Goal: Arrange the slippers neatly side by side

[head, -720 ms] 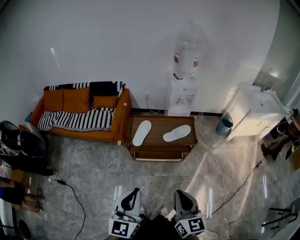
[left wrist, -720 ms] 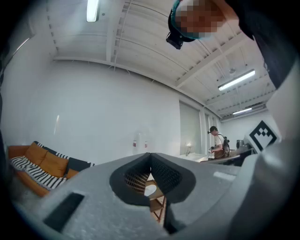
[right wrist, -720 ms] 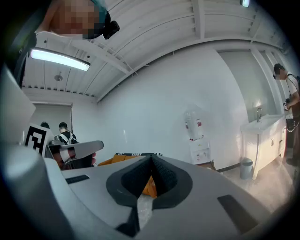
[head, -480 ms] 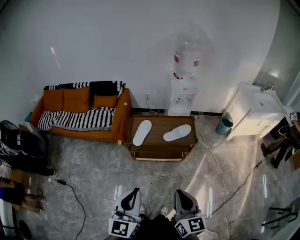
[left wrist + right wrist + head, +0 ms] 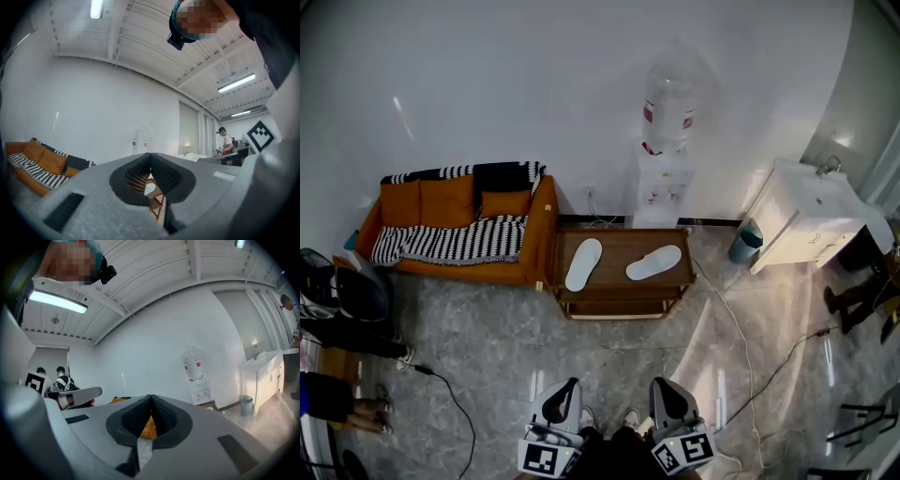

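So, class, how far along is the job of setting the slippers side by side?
Done: nothing yet. The left slipper and right slipper lie apart on the wooden table, angled differently. In hand: nothing; the left claw and right claw are shut, empty, well short of the table. Left: reach the table, turn one slipper, set the pair parallel.

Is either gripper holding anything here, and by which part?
Nothing is held. The left gripper and right gripper are shut and empty; the left slipper and right slipper lie on the table.
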{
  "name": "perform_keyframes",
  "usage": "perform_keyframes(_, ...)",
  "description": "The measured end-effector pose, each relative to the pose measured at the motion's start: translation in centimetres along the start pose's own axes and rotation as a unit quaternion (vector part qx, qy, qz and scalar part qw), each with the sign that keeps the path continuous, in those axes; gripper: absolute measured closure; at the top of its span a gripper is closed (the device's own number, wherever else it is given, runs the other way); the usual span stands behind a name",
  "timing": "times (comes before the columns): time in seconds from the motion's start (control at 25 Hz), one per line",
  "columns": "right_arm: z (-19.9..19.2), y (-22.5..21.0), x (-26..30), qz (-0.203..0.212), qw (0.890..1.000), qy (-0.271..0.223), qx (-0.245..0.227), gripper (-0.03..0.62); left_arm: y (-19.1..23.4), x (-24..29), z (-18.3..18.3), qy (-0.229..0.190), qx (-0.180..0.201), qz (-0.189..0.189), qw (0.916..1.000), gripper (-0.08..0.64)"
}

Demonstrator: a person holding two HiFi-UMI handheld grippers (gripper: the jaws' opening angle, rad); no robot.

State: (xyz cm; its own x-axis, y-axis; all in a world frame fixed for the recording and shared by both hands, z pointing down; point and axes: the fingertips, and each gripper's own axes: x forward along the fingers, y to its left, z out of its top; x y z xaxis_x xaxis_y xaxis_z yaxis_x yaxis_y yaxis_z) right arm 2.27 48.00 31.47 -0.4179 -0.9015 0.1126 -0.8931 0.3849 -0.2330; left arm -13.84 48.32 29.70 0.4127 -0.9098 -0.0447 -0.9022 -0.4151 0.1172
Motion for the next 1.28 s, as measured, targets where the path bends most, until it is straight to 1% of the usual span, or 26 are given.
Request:
perform_keyframes(0.12, -0.3, 0.7, 0.3, -0.009, 1.0, 0.0, -0.003, 0.58, 0.8, -0.4, -0.5, 0.008, -0.002, -0.009, 0.9999, 0.543)
perform_keyframes(0.24, -0.9, 1.8, 0.9, -0.019, 1.0, 0.003, -0.012, 0.58, 1.6, -1.0, -1.3, 0.027, 0.008, -0.032, 0.9991, 0.544)
perform_keyframes(0.28, -1.1, 2.2, 1.2, -0.022, 1.0, 0.003, -0.014, 0.58, 1.9, -1.1, -1.4, 0.027, 0.008, -0.038, 0.9989, 0.544)
perform_keyframes(0.36, -1.2, 2.7, 1.6, -0.029, 0.999, 0.002, -0.017, 0.58, 2.5, -1.0, -1.2, 0.014, 0.009, -0.049, 0.9987, 0.545)
perform_keyframes(0.4, -1.2, 2.9, 1.8, -0.033, 0.999, -0.001, -0.017, 0.58, 2.8, -0.8, -1.3, 0.017, 0.009, -0.052, 0.9985, 0.544)
perform_keyframes(0.52, -1.5, 3.1, 2.1, -0.043, 0.999, -0.004, -0.015, 0.58, 3.3, -0.5, -1.6, 0.022, 0.004, -0.058, 0.9981, 0.543)
perform_keyframes(0.68, -1.8, 2.6, 3.1, -0.05, 0.999, 0.0, -0.01, 0.58, 3.3, 0.0, -2.0, 0.034, 0.013, -0.076, 0.9964, 0.544)
perform_keyframes(0.76, -1.5, 2.2, 4.1, -0.049, 0.999, -0.001, -0.01, 0.58, 3.7, 0.8, -2.1, 0.039, 0.012, -0.078, 0.9962, 0.543)
perform_keyframes(0.92, -1.3, 0.7, 6.0, -0.043, 0.999, -0.007, -0.01, 0.58, 4.3, 2.8, -2.6, 0.037, 0.012, -0.068, 0.997, 0.544)
perform_keyframes(1.12, -1.0, -2.7, 9.0, -0.031, 1.0, -0.001, -0.004, 0.58, 4.2, 6.7, -3.2, 0.043, 0.004, -0.051, 0.9977, 0.545)
perform_keyframes(1.28, -0.4, -6.6, 12.2, -0.02, 1.0, 0.002, 0.001, 0.58, 3.3, 11.4, -3.2, 0.025, 0.008, -0.057, 0.998, 0.544)
